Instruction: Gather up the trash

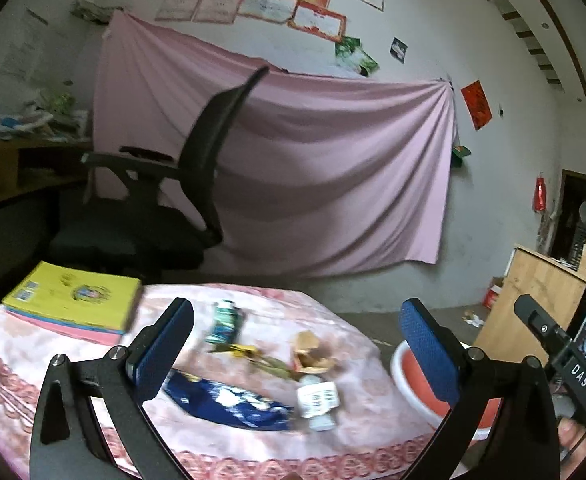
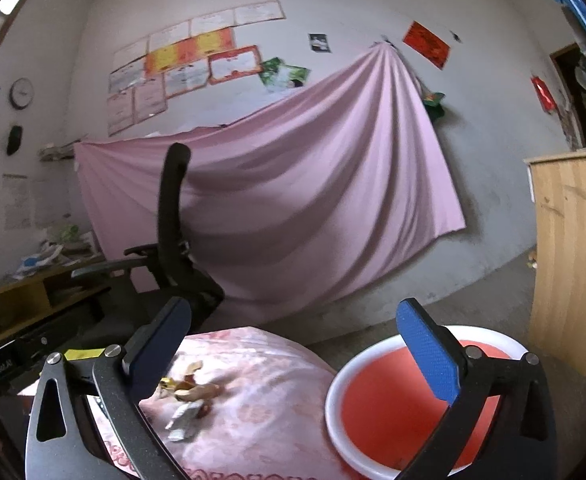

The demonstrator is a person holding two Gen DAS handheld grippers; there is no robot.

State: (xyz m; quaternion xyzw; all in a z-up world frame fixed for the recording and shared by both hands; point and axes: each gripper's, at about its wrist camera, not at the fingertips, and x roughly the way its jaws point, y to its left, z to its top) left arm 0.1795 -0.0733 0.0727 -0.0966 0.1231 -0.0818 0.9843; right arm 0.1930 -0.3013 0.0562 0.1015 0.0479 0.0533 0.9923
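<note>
Trash lies on the pink-clothed table (image 1: 33,368): a blue snack wrapper (image 1: 229,400), a white labelled bottle (image 1: 317,400), a crumpled brown paper (image 1: 311,354), a yellow-green wrapper (image 1: 253,354) and a green can (image 1: 225,322). My left gripper (image 1: 297,352) is open above them, empty. A red basin with a white rim (image 2: 389,404) stands right of the table; it also shows in the left wrist view (image 1: 413,376). My right gripper (image 2: 295,356) is open and empty, between the table edge and the basin. The brown scraps (image 2: 197,392) and white bottle (image 2: 183,420) show at its left.
A yellow book on a pink stack (image 1: 73,300) lies at the table's far left. A black office chair (image 1: 165,200) stands behind the table, before a pink sheet (image 1: 313,180) on the wall. A wooden cabinet (image 2: 573,260) stands at the right.
</note>
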